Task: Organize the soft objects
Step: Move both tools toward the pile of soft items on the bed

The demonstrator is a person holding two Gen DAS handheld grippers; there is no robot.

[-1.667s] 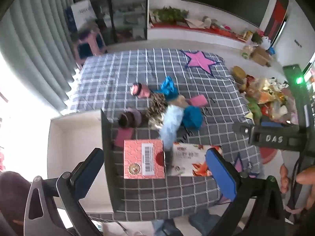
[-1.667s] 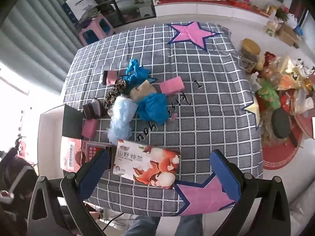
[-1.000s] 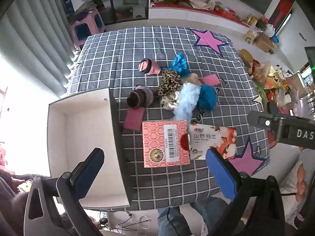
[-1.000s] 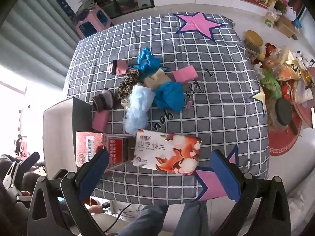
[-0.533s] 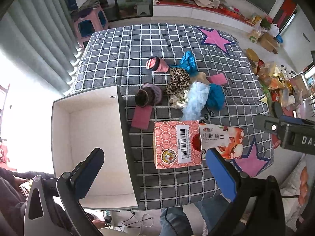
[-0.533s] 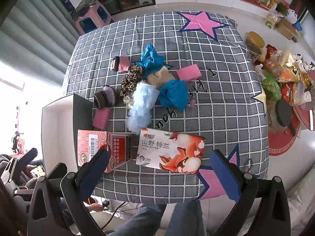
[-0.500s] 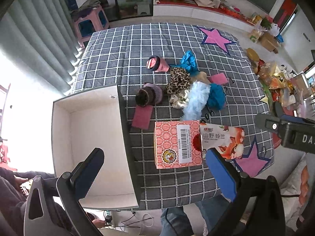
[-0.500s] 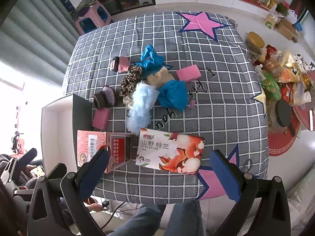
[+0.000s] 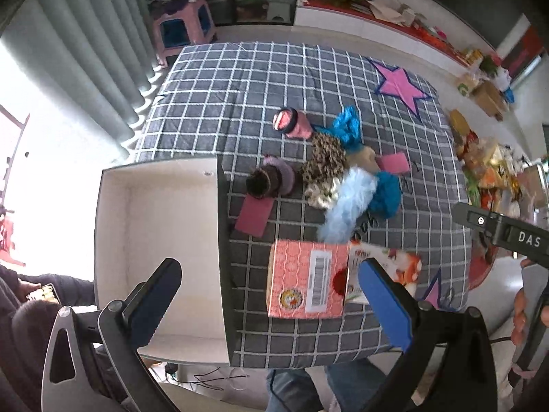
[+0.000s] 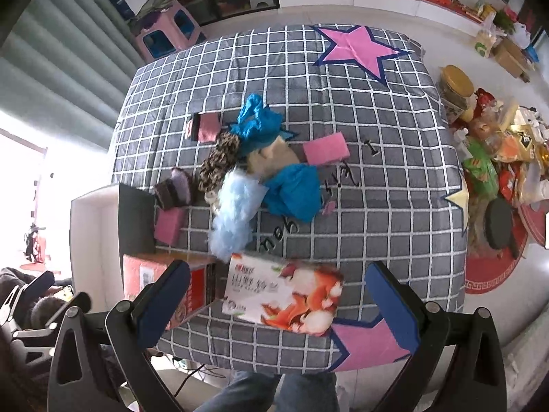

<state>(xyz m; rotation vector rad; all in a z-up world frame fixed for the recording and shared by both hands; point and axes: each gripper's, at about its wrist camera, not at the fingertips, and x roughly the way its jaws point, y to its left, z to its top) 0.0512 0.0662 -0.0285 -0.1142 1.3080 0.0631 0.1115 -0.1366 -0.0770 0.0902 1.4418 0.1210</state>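
Observation:
A heap of soft things lies mid-table on the checked cloth: a pale blue fluffy piece (image 9: 348, 204) (image 10: 236, 211), a teal cloth (image 10: 295, 194), a leopard-print scrunchie (image 9: 324, 161), a purple-brown roll (image 9: 271, 180), a pink roll (image 9: 291, 122) and a pink sponge (image 10: 326, 147). An empty white box (image 9: 161, 237) stands at the table's left. My left gripper (image 9: 271, 295) hovers open high above the box edge and a red carton (image 9: 307, 279). My right gripper (image 10: 278, 300) is open too, above a fox-print pack (image 10: 284, 293). Neither holds anything.
A flat pink pad (image 9: 254, 214) lies beside the white box. Right of the table, the floor holds bags and jars (image 10: 490, 151) and a red mat. A plastic stool (image 10: 164, 31) stands beyond the far corner. A person's legs (image 10: 281, 391) are at the near edge.
Both grippers have risen and pulled back over the last moments, so the table looks smaller; the left view now also shifts left over the white box. Nothing on the table has moved.

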